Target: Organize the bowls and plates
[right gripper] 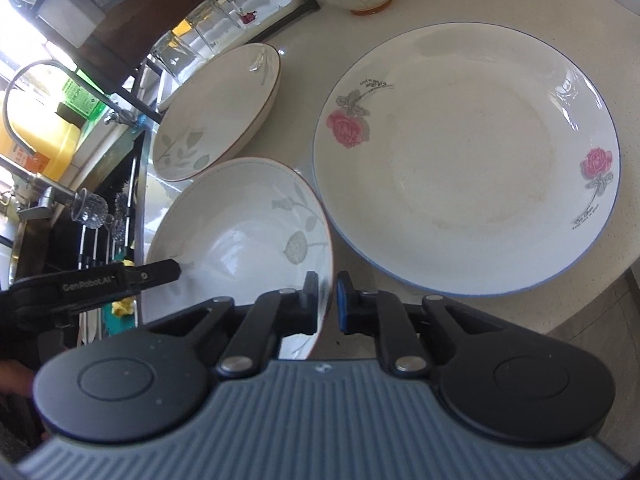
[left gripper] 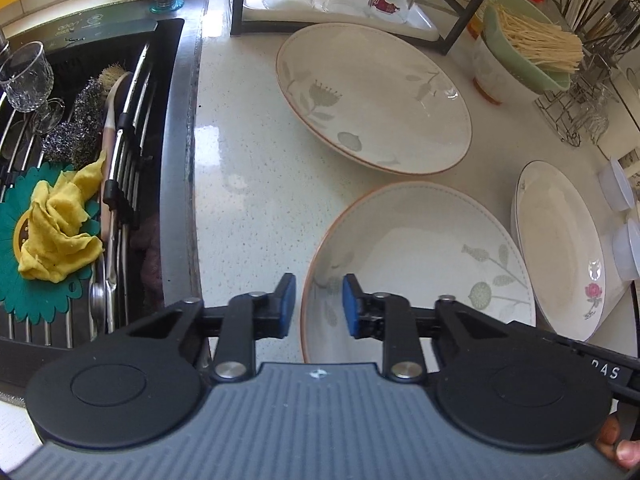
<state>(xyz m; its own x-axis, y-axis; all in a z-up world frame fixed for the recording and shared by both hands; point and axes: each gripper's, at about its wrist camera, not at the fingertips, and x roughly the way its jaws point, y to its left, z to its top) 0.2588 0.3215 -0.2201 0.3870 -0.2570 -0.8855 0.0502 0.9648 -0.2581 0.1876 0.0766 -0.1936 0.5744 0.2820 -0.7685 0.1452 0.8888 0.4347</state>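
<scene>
Both grippers grip the near leaf-patterned bowl [right gripper: 240, 232]: right gripper [right gripper: 327, 304] fingers clamp its right rim, left gripper [left gripper: 319, 306] fingers straddle its left rim.

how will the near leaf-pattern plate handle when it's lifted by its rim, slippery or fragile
The near plate is probably stiff but breakable: it looks like glazed ceramic. Its glossy surface reflects light, so it may slip in the narrow pads of the right tool, shut on its rim. Held only at opposite edges by that and the left tool, it could tilt.
</scene>
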